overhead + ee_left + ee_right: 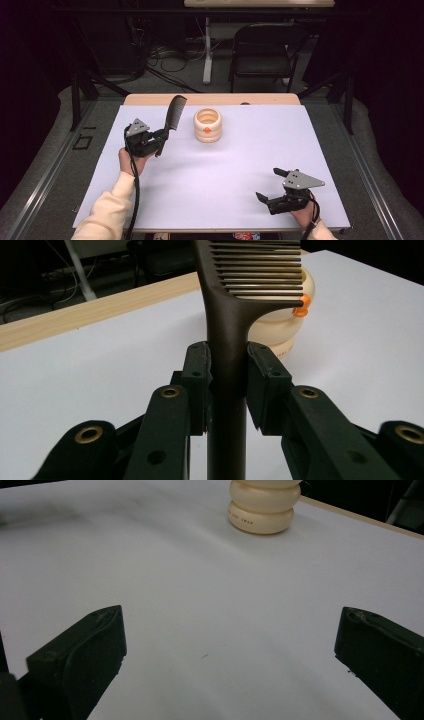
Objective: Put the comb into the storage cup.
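Cream sleeves (107,210), black cabled grippers

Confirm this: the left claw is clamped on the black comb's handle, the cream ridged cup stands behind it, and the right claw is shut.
Not quite. The right claw is open, its jaws wide apart over the white mat, as the right gripper view shows. The left claw does clamp the black comb, with the cream ridged cup behind.

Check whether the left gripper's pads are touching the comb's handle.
Touching. In the left gripper view, both pads of the left gripper press flat against the dark comb handle, with no gap either side.
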A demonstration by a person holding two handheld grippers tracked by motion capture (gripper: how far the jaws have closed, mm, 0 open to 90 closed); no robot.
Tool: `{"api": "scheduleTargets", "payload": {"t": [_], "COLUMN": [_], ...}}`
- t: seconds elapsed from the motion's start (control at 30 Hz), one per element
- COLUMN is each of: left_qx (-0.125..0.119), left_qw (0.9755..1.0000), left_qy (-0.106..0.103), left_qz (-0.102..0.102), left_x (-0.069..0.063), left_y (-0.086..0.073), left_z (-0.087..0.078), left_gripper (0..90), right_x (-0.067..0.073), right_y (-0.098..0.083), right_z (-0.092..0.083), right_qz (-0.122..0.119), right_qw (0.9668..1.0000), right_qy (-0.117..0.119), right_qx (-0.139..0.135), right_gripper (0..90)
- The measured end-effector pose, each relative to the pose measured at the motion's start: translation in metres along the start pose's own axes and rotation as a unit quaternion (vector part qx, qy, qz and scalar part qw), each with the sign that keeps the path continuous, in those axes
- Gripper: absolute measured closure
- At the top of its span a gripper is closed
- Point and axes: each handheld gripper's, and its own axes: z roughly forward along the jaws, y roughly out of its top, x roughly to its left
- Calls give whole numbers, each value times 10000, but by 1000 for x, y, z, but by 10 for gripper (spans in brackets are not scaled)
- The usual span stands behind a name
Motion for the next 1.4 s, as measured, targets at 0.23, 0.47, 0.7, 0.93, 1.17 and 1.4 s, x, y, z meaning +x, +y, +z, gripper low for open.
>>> {"api": "scheduleTargets", "payload": {"t": [0.23,0.47,0.7,0.93,1.17,1.4], "left_qx": [-39,-41,-21,19,13,-56], "left_qw": [10000,10000,9999,9999,9997,9995], "left_qy": [-4,-26,-115,-128,-164,-212], "left_qz": [26,27,26,82,190,228], "left_x": [-2,-2,-2,-5,-10,-14], "left_y": [3,5,7,9,18,25], "left_z": [1,2,4,8,12,14], "left_gripper": [720,720,720,720,720,720], "right_x": [1,1,0,1,1,1], "right_y": [0,0,0,0,0,0], "right_z": [0,1,1,2,2,2], "right_qz": [-46,-40,4,-18,-21,-10], "right_qw": [10000,10000,10000,10000,10000,10000], "right_qy": [3,9,3,31,38,47], "right_qx": [13,14,19,29,27,39], "right_gripper": [0,0,0,0,0,0]}}
